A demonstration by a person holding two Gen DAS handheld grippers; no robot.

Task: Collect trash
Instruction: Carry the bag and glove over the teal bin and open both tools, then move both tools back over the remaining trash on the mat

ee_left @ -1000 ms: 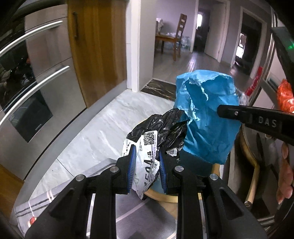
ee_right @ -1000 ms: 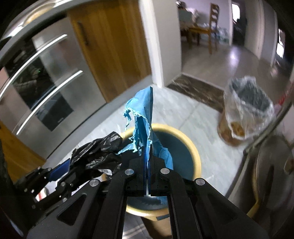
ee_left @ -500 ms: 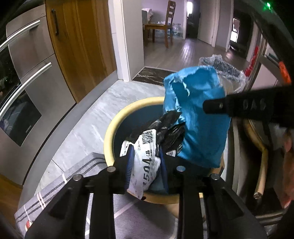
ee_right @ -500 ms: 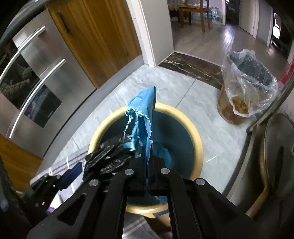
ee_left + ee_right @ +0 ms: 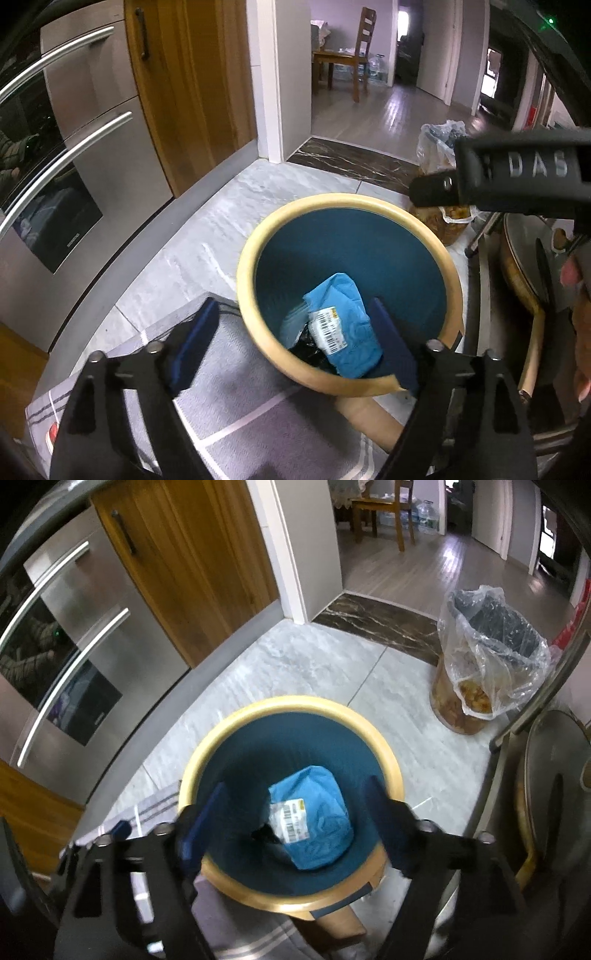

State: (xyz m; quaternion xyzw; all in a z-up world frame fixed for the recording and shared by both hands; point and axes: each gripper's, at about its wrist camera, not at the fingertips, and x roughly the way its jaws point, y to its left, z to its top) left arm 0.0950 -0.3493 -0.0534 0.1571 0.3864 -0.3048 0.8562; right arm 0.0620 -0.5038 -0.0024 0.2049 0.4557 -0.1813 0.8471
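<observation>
A round bin with a yellow rim [image 5: 246, 266] [image 5: 295, 703] and a dark blue inside stands on the floor right below both grippers. At its bottom lie a crumpled blue bag [image 5: 345, 295] [image 5: 314, 797], a white labelled packet [image 5: 327, 329] [image 5: 290, 819] and black plastic [image 5: 306, 349] [image 5: 266, 836]. My left gripper [image 5: 295, 343] hangs over the near rim, its jaws opening wide, with nothing gripped. My right gripper [image 5: 293, 827] is also over the bin, jaws opening, with nothing pressed between them. The right gripper's black body [image 5: 517, 181] crosses the left wrist view's upper right.
A second bin lined with a clear plastic bag [image 5: 487, 657] stands to the far right. Steel appliances [image 5: 74, 646] and a wooden door [image 5: 192, 561] line the left. A grey striped mat [image 5: 240, 424] lies under the near side. A hand [image 5: 581, 332] shows at the right edge.
Both grippers went from shut to wide open. The blue bag left the right gripper, and the packet with black plastic left the left gripper. All now lie in the bin. The left gripper sank a little.
</observation>
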